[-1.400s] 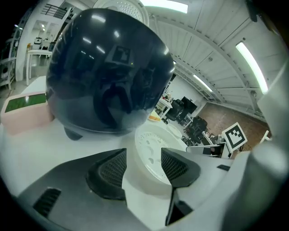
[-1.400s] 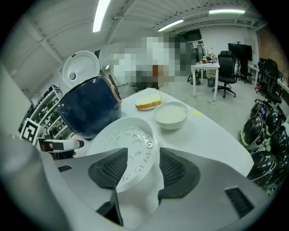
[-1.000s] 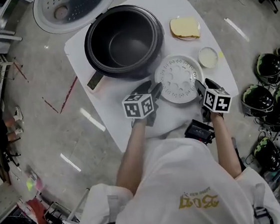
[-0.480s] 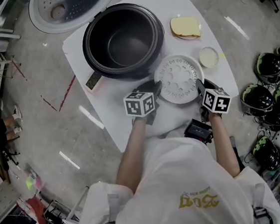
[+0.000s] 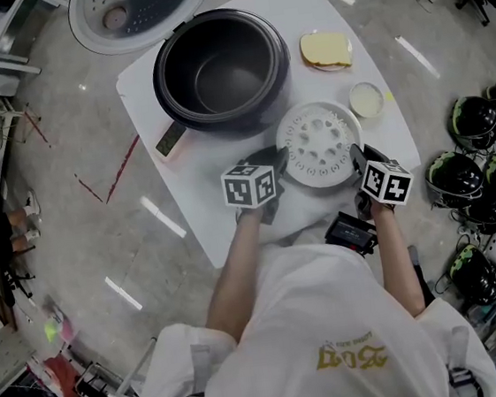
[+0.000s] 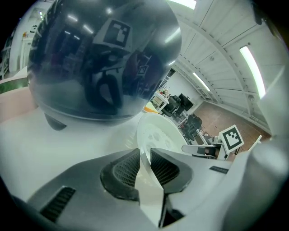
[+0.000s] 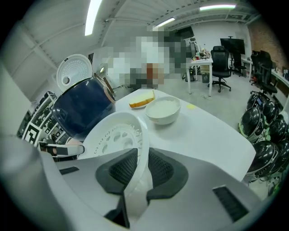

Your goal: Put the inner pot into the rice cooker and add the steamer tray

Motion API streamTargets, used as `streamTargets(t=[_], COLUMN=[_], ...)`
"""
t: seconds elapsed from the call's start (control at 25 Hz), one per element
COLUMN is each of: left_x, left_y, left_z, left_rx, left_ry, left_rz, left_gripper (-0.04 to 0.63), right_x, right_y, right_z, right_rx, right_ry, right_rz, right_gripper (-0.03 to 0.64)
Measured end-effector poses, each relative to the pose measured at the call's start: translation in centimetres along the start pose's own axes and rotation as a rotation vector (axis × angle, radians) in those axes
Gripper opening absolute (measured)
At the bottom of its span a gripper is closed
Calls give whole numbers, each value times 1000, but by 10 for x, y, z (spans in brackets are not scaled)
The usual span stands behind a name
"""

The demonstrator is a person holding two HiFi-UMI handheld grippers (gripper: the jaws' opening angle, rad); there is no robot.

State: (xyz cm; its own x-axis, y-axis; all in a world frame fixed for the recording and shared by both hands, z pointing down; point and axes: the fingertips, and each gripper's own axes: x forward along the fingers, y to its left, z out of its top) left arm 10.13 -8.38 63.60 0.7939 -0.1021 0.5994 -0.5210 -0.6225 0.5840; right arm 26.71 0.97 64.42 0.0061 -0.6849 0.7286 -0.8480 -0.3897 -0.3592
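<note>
The white perforated steamer tray (image 5: 317, 143) lies on the white table (image 5: 334, 14), just in front of the dark rice cooker (image 5: 220, 67) with its inner pot (image 5: 219, 79) inside. My left gripper (image 5: 277, 159) holds the tray's left rim. Its jaws are closing, with the rim (image 6: 143, 135) pinched between the ribbed pads of the left gripper (image 6: 144, 155). My right gripper (image 5: 356, 158) is on the tray's right rim. Those jaws are closing too, and in the right gripper (image 7: 142, 158) view the pads press on the rim (image 7: 135, 131).
The cooker's lid (image 5: 133, 10) stands open at the back. A small white bowl (image 5: 368, 99) and a yellow slab on a plate (image 5: 327, 49) sit right of the cooker. A black device (image 5: 352, 230) lies at the near table edge. Several helmets (image 5: 485, 166) lie on the floor, right.
Both grippers' jaws have closed in on the tray's rim from wide open. The hands have stayed in place beside the tray.
</note>
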Motion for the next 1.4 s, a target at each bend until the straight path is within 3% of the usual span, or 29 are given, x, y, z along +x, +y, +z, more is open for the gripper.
streamTargets(t=[0.56, 1.4], left_x=[-40, -145], left_y=[-33, -81], left_z=[10, 78], left_rx=[70, 155], left_ry=[-125, -406], left_rz=[8, -17], left_gripper=[67, 57], right_x=[-51, -128], right_y=[19, 97], right_z=[-3, 71], right_rx=[45, -7], right_ry=[-102, -321], right_rz=[79, 230], right_gripper=[80, 64])
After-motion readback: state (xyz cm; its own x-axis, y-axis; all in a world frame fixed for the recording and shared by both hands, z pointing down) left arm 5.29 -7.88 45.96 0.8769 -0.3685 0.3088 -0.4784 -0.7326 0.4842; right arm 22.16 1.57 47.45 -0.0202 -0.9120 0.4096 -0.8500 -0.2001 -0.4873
